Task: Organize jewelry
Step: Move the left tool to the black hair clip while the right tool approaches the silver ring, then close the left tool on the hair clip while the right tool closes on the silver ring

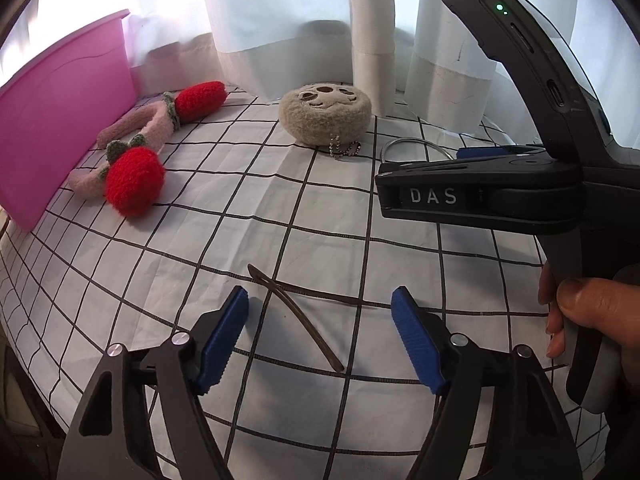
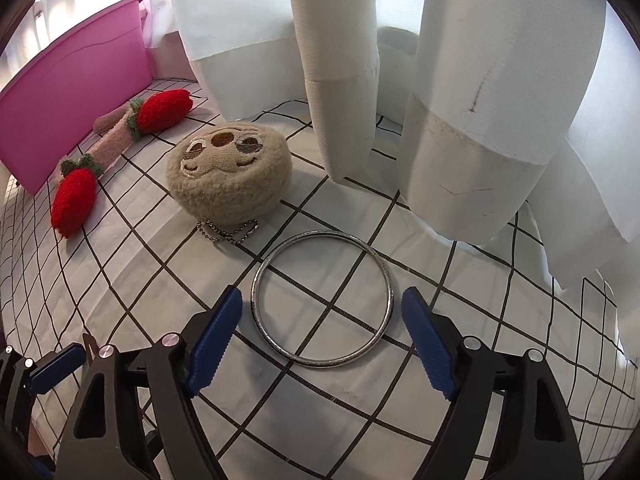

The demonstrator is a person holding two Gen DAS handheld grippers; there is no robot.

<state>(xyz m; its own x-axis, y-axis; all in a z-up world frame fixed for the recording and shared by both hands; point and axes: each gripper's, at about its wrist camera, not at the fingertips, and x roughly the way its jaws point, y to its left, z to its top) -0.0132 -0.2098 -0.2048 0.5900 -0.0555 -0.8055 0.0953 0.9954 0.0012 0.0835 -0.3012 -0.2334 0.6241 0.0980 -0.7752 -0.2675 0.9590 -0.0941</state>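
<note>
Silver bangle (image 2: 322,298) lies half hidden behind spread right gripper (image 2: 322,330); left gripper (image 1: 320,334) spread too.

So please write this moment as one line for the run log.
left gripper: open above dark hair stick | right gripper: open over silver bangle | nothing held | pink bin: far left

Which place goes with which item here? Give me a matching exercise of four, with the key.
Items:
1. silver bangle
2. dark hair stick
3. plush sloth pouch
4. pink bin

Places:
A. far left edge, behind the strawberry headband
B. flat on the cloth between the open right gripper fingers
C. ball chain trailing from its near side
D. lying between the open left gripper fingers

Pairs: 1-B, 2-D, 3-C, 4-A
</note>
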